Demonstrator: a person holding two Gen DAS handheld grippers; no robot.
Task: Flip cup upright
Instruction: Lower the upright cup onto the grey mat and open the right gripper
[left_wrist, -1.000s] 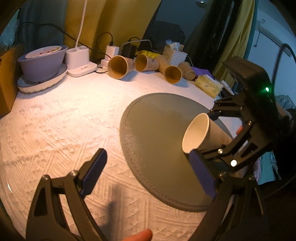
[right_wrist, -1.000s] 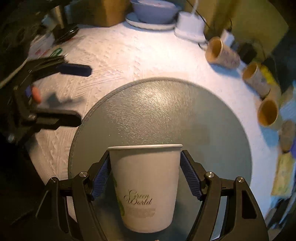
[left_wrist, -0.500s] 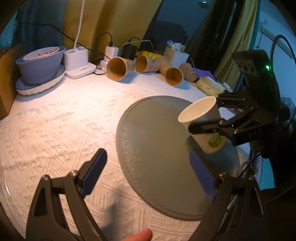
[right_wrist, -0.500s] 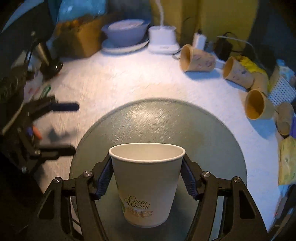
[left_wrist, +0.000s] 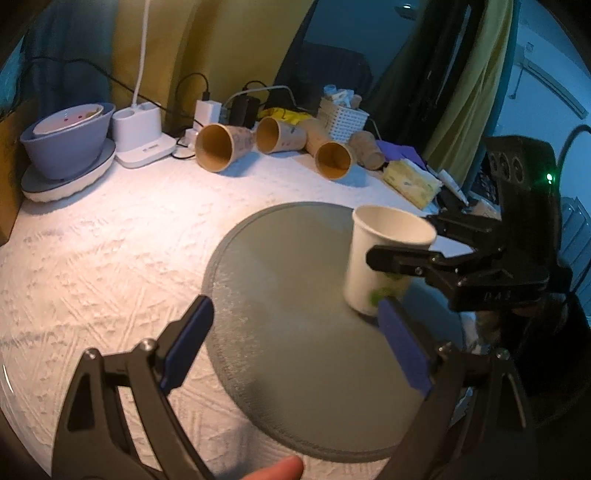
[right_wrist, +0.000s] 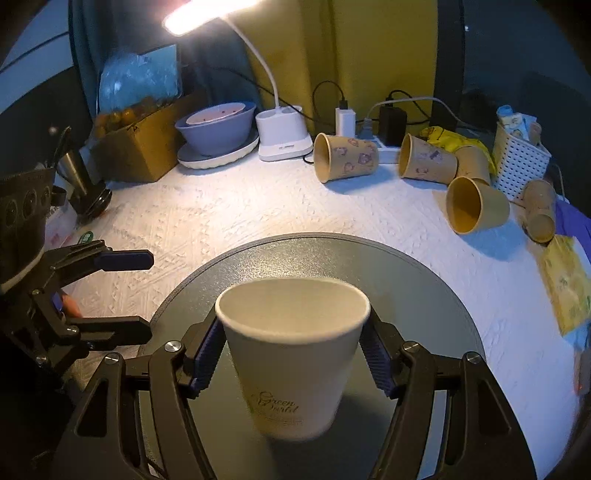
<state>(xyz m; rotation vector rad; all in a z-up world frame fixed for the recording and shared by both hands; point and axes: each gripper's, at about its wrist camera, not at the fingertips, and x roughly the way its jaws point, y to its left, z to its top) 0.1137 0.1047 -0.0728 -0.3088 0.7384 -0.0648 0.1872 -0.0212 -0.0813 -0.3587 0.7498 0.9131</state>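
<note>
A white paper cup (right_wrist: 291, 354) with green print stands mouth up over the round grey mat (right_wrist: 424, 288). My right gripper (right_wrist: 291, 360) is shut on the cup, blue pads pressed on both sides. In the left wrist view the cup (left_wrist: 384, 258) sits at the mat's (left_wrist: 288, 295) right side, held by the right gripper (left_wrist: 417, 254). I cannot tell whether its base touches the mat. My left gripper (left_wrist: 295, 343) is open and empty, low over the mat's near left edge; it also shows in the right wrist view (right_wrist: 125, 295).
Several brown paper cups (right_wrist: 345, 157) lie on their sides at the back of the white tablecloth. A purple bowl on a plate (right_wrist: 218, 129), a white lamp base (right_wrist: 282, 134), chargers, a white basket (right_wrist: 519, 158) and a cardboard box (right_wrist: 140, 144) line the far edge.
My right gripper has turned the cup from lying sideways to mouth up and lowered it toward the mat. My left gripper has stayed open in about the same place.
</note>
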